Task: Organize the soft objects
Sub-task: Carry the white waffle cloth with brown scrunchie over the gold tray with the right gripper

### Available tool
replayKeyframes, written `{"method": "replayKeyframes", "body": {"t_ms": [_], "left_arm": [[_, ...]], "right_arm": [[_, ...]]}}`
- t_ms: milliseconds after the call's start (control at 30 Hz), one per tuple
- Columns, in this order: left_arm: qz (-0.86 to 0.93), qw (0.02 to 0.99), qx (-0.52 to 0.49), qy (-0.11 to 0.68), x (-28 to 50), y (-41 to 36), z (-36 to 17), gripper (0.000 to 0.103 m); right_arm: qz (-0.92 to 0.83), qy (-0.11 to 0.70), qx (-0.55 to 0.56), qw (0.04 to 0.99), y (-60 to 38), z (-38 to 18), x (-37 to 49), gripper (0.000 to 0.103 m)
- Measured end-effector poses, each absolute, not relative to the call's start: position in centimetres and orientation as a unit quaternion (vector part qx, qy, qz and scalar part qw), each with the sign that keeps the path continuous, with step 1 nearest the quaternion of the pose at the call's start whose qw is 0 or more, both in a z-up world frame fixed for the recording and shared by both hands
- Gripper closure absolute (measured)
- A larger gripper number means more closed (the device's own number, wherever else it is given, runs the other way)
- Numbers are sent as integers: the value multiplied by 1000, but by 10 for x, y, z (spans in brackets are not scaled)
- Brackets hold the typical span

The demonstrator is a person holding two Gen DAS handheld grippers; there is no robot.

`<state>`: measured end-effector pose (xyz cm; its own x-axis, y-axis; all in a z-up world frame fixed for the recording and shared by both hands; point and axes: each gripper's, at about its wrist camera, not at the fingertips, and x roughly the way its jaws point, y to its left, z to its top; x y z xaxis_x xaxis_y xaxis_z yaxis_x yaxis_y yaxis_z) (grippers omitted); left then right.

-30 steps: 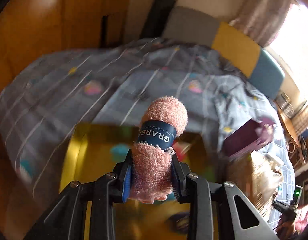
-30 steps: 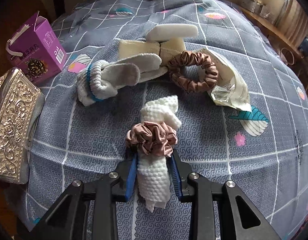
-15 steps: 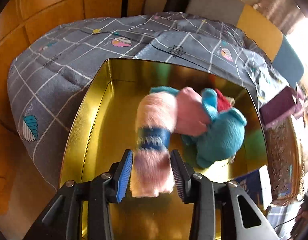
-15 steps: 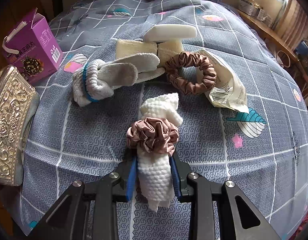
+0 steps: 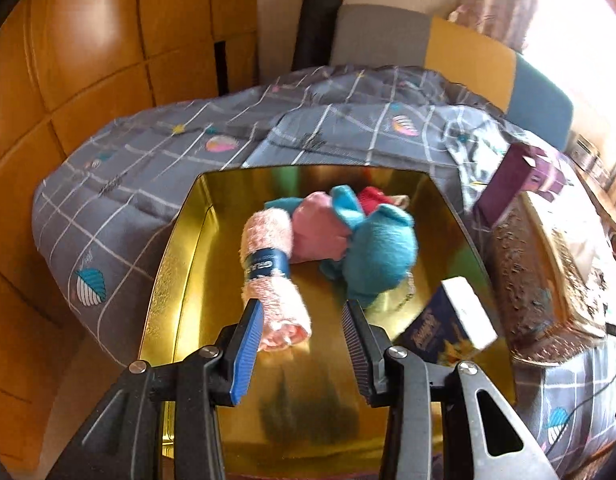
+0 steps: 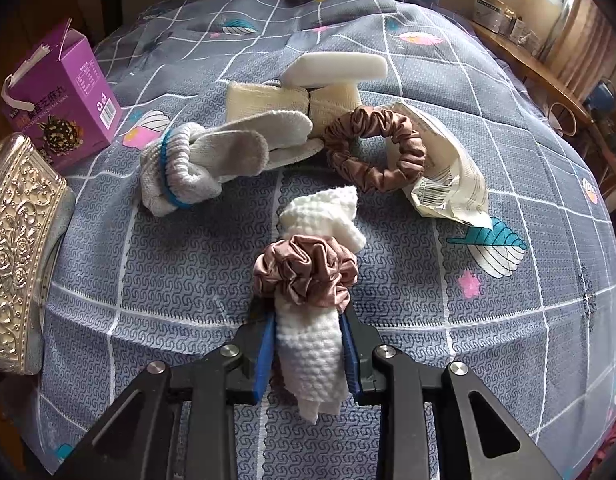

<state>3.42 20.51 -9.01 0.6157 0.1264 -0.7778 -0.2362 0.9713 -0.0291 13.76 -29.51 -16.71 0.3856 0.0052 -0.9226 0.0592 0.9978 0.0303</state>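
two scrunchies (image 6: 374,148) — one gold tin (image 5: 180,264), one purple carton (image 6: 64,108)

The pink towel roll (image 5: 270,268) bears a blue band (image 5: 267,266) reading "GRA".

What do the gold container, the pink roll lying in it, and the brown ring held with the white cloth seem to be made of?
Gold tin: apparently thin metal, glossy; its walls mirror the contents.
Pink roll: fuzzy terry or microfibre, probably a towel, with a dark paper-like band.
Brown scrunchie: satin-like fabric, gathered, with a soft sheen.
White cloth: bumpy waffle-textured weave, matte; fibre unclear.
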Motion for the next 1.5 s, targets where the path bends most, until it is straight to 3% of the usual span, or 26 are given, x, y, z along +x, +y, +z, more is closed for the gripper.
{"method": "replayKeyframes", "body": {"t_ms": [267, 567, 867, 1100, 1500], "left_arm": [[64, 912, -39, 402, 24, 188, -77, 62], [34, 920, -18, 389, 16, 174, -73, 62], [12, 923, -8, 385, 8, 167, -74, 62], [13, 923, -8, 384, 5, 169, -76, 62], [41, 920, -31, 389, -1, 192, -78, 62]], "right_arm": [[-43, 543, 65, 836, -319, -149, 141, 76], [-40, 521, 65, 850, -312, -94, 192, 76], [29, 462, 21, 886, -222, -4, 247, 76], [184, 398, -33, 898, -101, 49, 218, 76], [365, 418, -94, 827, 53, 5, 138, 76]]}}
